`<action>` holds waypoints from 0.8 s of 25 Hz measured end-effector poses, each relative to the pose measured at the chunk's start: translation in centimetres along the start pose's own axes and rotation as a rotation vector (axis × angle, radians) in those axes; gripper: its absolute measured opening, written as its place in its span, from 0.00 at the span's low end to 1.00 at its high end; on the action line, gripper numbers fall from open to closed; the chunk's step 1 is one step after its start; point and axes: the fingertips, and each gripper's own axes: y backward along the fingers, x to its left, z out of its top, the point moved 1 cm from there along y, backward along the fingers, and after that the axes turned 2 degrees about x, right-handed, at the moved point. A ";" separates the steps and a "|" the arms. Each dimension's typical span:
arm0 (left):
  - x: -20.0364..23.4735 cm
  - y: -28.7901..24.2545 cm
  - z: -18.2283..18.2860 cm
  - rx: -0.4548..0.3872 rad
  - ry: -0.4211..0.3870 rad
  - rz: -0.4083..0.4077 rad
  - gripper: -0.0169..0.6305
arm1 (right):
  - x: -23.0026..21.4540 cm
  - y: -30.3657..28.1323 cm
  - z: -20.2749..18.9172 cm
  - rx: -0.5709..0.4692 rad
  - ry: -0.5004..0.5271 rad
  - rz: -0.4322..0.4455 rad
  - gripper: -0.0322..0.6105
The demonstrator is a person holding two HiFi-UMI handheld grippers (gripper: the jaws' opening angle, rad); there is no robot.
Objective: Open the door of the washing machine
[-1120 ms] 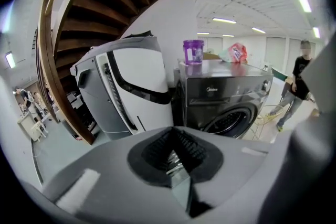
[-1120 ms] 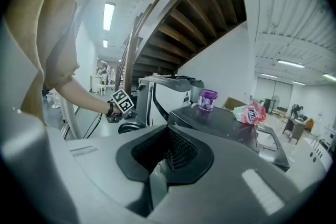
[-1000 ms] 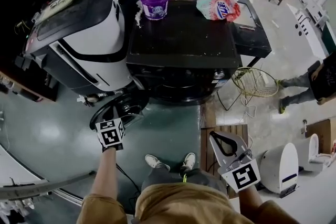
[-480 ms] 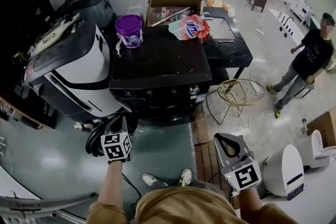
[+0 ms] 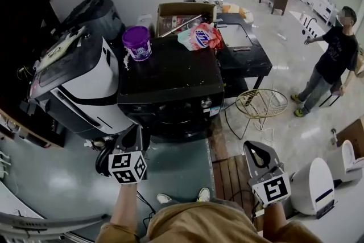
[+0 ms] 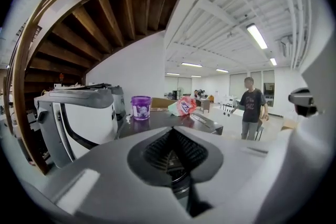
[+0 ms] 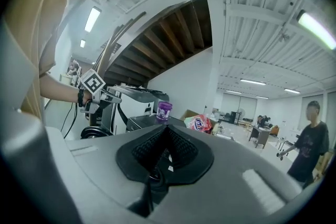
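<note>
Two grippers shut on nothing: left gripper (image 5: 135, 135) just beside the door (image 5: 101, 158), right gripper (image 5: 250, 148) well apart. Door stands swung out at washer's (image 5: 170, 77) left front; opening looks done.

A black washing machine (image 5: 170, 79) fills the centre of the frame. Above it are a purple tub (image 5: 137, 42) and a pink bag (image 5: 199, 38) with blue print. At left is a white-and-black appliance (image 5: 85, 88). The floor (image 5: 51, 179) at lower left is dull green. The grey left gripper (image 5: 134, 139) and right gripper (image 5: 256, 152) bear black-and-white square markers.
</note>
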 end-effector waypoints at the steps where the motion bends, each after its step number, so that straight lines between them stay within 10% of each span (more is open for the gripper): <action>1: -0.1 0.4 0.4 -0.010 0.000 0.001 0.12 | -0.2 0.1 0.0 -0.008 -0.002 -0.010 0.06; 20: 6.6 7.2 1.2 -0.048 0.060 0.031 0.12 | 3.7 -2.4 2.4 -0.007 -0.019 -0.048 0.06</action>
